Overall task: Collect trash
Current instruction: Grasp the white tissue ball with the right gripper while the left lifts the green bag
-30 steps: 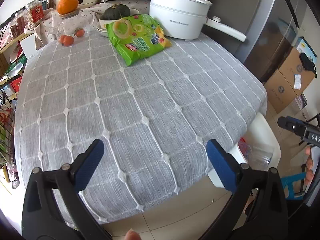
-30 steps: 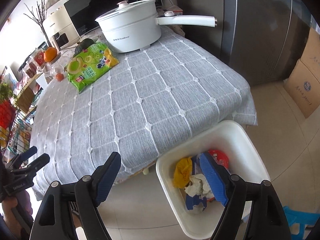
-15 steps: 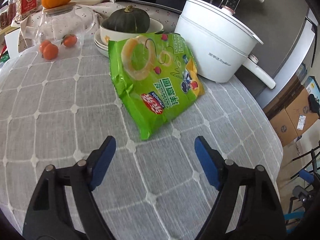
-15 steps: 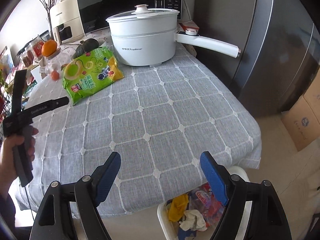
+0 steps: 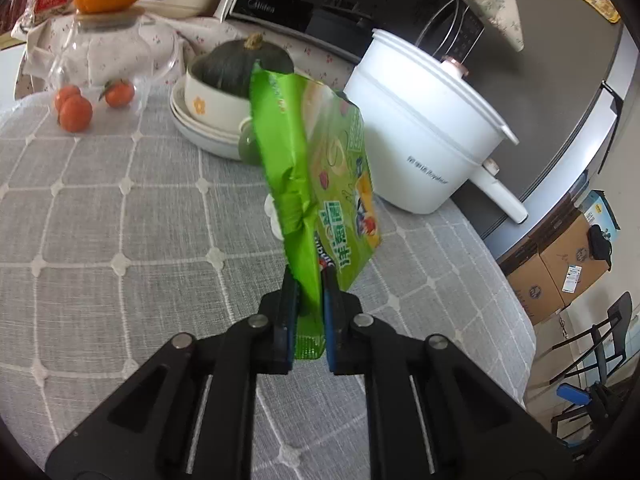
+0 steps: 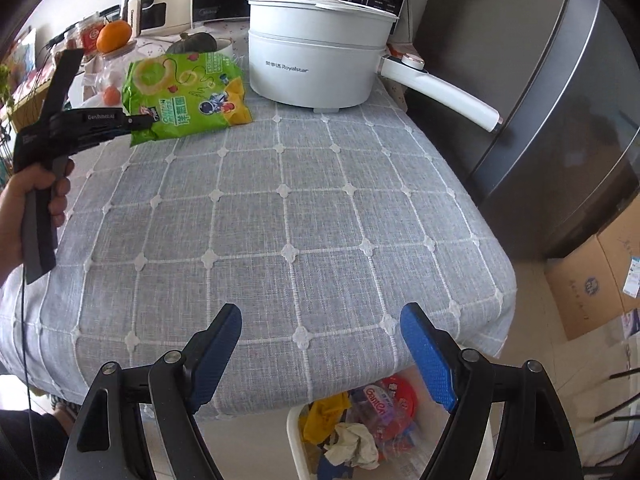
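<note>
Between the left gripper's (image 5: 308, 300) pads sits the green snack bag (image 5: 320, 184), pinched by its near bottom edge only; jaws have just been closing and now clamp the foil, nearly together. Risk: thin crinkly edge could slip out on the swing to the white bin (image 6: 296, 432), or the hanging bag could clip the white pot (image 5: 424, 136) just right of it. Right gripper (image 6: 320, 356) is wide open, holding nothing, over the table edge above the bin.

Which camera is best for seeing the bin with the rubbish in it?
The right wrist view. At its bottom edge, below the table's edge, the white bin shows between the open right gripper, with yellow, red and white rubbish inside. The left wrist view doesn't show the bin, only the green snack bag pinched by the left gripper.
</note>
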